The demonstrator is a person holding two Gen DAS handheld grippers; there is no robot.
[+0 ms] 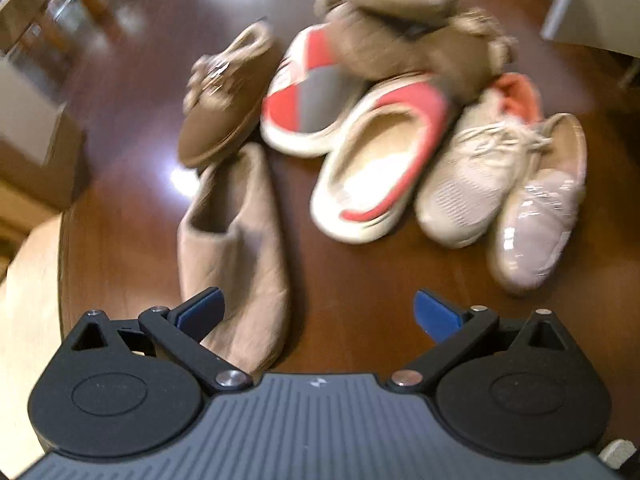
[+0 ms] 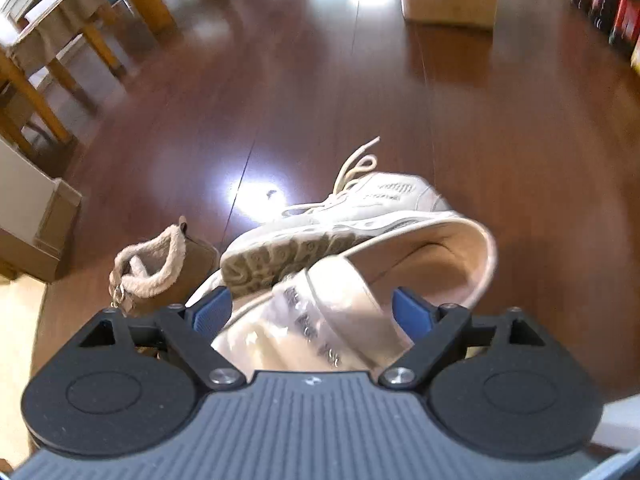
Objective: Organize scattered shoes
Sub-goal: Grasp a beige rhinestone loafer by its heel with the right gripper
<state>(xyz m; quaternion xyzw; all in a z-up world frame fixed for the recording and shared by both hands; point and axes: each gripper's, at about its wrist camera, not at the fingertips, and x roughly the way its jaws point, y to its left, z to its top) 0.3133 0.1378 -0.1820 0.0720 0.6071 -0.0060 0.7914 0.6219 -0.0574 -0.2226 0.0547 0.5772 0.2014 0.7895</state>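
The shoes lay on a dark reddish wooden floor (image 1: 132,208), not on any desk.

In the left wrist view, the left gripper (image 1: 318,312) pointed steeply down with its blue-padded jaws spread wide and nothing between the pads. A beige slip-on (image 1: 236,248) lay just beyond it, toe end beside the left-hand finger (image 1: 200,312) and partly hidden by it; whether the two touched could not be told. Past the slip-on's far end sat a brown fur-trimmed shoe (image 1: 228,108). To the right lay a red, grey and white slipper (image 1: 304,96) and its mate (image 1: 380,160), a pale mesh sneaker with an orange lining (image 1: 476,176), and a glossy pinkish slipper (image 1: 540,216) at the pile's right edge. More tan shoes (image 1: 408,24) were heaped on top at the far side, blurred.

In the right wrist view, the right gripper (image 2: 316,312) stood wide open around the front of a shiny cream slipper (image 2: 352,300), which lay between the pads; the picture was too blurred to show the pads pressing on it. A white lace-up sneaker (image 2: 360,212) lay tipped on its side just beyond, sole towards the camera. A brown fleece-lined shoe (image 2: 160,272) stood to the left, near the left-hand finger.
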